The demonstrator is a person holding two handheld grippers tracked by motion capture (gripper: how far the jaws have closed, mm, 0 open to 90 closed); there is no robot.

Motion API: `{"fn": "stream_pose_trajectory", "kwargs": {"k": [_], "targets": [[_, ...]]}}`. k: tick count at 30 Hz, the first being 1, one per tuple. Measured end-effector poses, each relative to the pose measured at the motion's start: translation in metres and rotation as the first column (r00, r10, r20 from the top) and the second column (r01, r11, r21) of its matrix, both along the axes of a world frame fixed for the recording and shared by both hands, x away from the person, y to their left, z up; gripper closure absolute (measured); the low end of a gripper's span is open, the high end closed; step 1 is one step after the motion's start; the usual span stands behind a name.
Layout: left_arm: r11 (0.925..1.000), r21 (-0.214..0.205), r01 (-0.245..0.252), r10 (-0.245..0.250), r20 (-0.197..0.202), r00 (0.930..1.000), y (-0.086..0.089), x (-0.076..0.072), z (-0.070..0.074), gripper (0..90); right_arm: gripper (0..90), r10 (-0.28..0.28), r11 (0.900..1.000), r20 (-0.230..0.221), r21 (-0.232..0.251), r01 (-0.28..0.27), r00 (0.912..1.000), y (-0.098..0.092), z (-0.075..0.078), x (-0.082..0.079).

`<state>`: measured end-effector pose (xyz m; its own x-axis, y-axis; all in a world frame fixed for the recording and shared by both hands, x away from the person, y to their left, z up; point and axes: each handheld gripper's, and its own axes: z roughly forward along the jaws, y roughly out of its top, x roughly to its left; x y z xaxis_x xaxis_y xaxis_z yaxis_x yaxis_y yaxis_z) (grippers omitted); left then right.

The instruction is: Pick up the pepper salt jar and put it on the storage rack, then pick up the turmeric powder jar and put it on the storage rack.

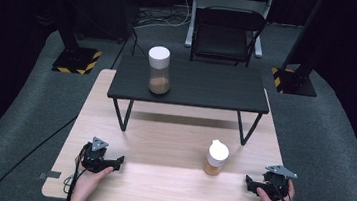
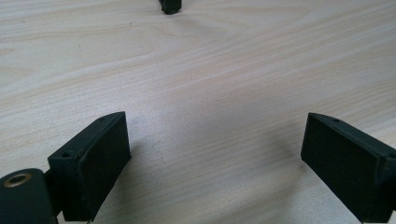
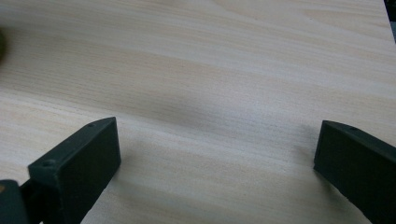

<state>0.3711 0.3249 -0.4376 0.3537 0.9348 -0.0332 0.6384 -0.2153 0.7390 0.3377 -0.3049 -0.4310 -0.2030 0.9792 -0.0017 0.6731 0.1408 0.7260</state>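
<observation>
1. A small white-capped bottle (image 1: 216,158) holding a low layer of brown powder stands right of centre on the wooden table (image 1: 168,180), toward its front edge.
2. A taller white-lidded jar (image 1: 159,70), about a third full of brown powder, stands at the left end of the black shelf (image 1: 208,86).
3. Left gripper (image 1: 121,161) and right gripper (image 1: 247,181) rest near the front corners, jaws spread wide over bare wood.

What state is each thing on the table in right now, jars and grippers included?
Small jar: upright on the wooden table, white cap on, brown contents low inside.
Tall jar: upright on the black shelf, white lid on, brown contents at the bottom.
Left gripper: open, nothing between the jaws, low over the table.
Right gripper: open, nothing between the jaws, low over the table.
</observation>
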Motion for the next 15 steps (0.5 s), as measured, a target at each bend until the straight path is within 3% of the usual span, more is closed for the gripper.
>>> {"fn": "stream_pose_trajectory", "kwargs": {"k": [3, 15], "targets": [[0.9997, 0.025, 0.001, -0.001, 0.000, 1.0000, -0.0048, 0.0002, 0.0006, 7.0, 0.0, 0.001, 1.0000, 0.000, 0.000, -0.001, 1.0000, 0.0002, 0.0001, 0.0000], [0.9997, 0.025, 0.007, -0.007, -0.003, 1.0000, -0.0028, 0.0008, 0.0008, 5.6, 0.0, 0.001, 1.0000, 0.000, 0.000, -0.001, 1.0000, 0.0001, 0.0001, 0.0000]]}}
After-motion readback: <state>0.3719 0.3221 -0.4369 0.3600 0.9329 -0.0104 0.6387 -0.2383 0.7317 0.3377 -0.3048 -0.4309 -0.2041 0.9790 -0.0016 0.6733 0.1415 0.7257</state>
